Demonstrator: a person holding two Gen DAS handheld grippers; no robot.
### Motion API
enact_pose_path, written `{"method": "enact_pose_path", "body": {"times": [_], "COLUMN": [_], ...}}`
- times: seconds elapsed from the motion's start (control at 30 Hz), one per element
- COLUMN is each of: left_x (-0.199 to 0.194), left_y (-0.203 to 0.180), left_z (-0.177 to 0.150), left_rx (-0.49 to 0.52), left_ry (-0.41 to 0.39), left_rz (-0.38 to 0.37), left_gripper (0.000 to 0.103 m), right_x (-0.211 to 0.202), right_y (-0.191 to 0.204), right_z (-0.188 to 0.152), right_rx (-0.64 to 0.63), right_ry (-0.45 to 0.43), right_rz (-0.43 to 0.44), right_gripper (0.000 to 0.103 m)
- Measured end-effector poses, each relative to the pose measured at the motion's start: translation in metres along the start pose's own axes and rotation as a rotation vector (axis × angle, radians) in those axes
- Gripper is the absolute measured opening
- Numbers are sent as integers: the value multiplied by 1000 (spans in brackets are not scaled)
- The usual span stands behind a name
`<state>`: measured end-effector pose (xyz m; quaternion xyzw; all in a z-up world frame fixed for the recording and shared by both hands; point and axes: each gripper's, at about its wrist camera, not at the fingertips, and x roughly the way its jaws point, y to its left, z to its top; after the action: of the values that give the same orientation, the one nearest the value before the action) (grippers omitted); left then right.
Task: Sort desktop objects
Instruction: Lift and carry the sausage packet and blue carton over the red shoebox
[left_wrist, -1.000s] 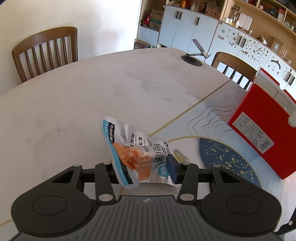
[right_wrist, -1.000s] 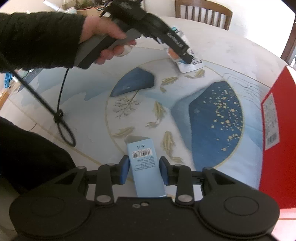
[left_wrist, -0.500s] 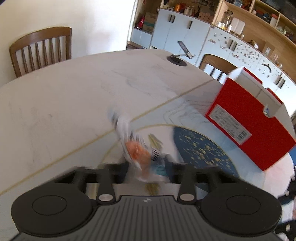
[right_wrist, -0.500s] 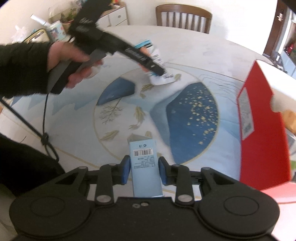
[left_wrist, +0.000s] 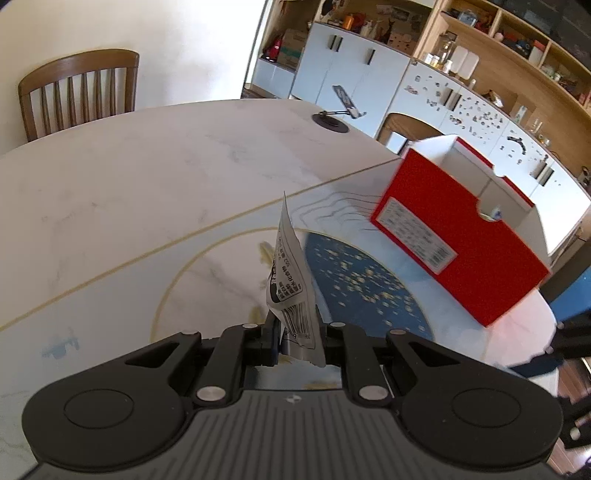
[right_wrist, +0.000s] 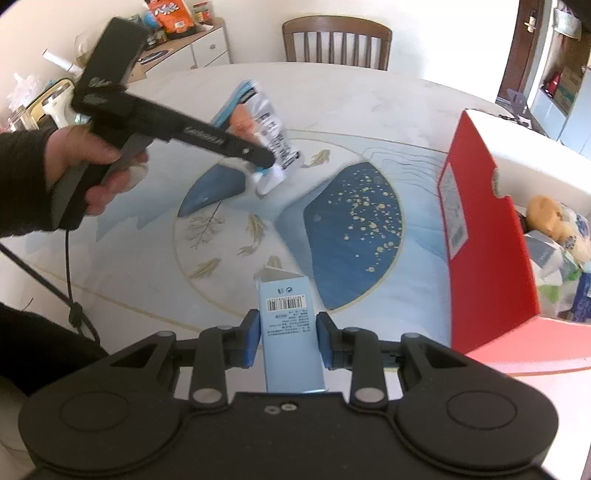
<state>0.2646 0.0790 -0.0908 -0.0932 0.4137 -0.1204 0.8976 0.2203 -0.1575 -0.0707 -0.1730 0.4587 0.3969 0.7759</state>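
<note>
My left gripper (left_wrist: 295, 334) is shut on a silver snack pouch (left_wrist: 291, 284) and holds it upright above the table mat. The pouch (right_wrist: 258, 125) and the left gripper (right_wrist: 264, 162) also show in the right wrist view, lifted off the mat. My right gripper (right_wrist: 288, 338) is shut on a light blue carton (right_wrist: 290, 325) with a barcode, held above the mat. An open red box (left_wrist: 458, 236) stands on the table's right side; in the right wrist view the red box (right_wrist: 484, 236) holds several items.
A round printed mat (right_wrist: 288, 218) covers the marble table (left_wrist: 129, 177). Wooden chairs (left_wrist: 77, 92) stand at the far side. A phone stand (left_wrist: 336, 120) sits near the far table edge. Cabinets line the back wall.
My left gripper closed on the pouch, lifted it off the table and turned toward the red box. My right gripper rose with the carton and moved nearer the box.
</note>
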Motion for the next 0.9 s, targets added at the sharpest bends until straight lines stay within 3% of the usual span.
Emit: {"method": "enact_pose_path", "body": {"times": [0.9], "left_x": [-65], "left_y": [-103], "left_z": [-15], "left_rx": [66], "left_ry": [10], "left_rz": [-134], "left_gripper": [13], "right_x": [-69], "right_y": [-30], "right_z": [-14], "right_rx": [128], "right_ry": [-110], "right_rz": [-53], "right_gripper": [31]}}
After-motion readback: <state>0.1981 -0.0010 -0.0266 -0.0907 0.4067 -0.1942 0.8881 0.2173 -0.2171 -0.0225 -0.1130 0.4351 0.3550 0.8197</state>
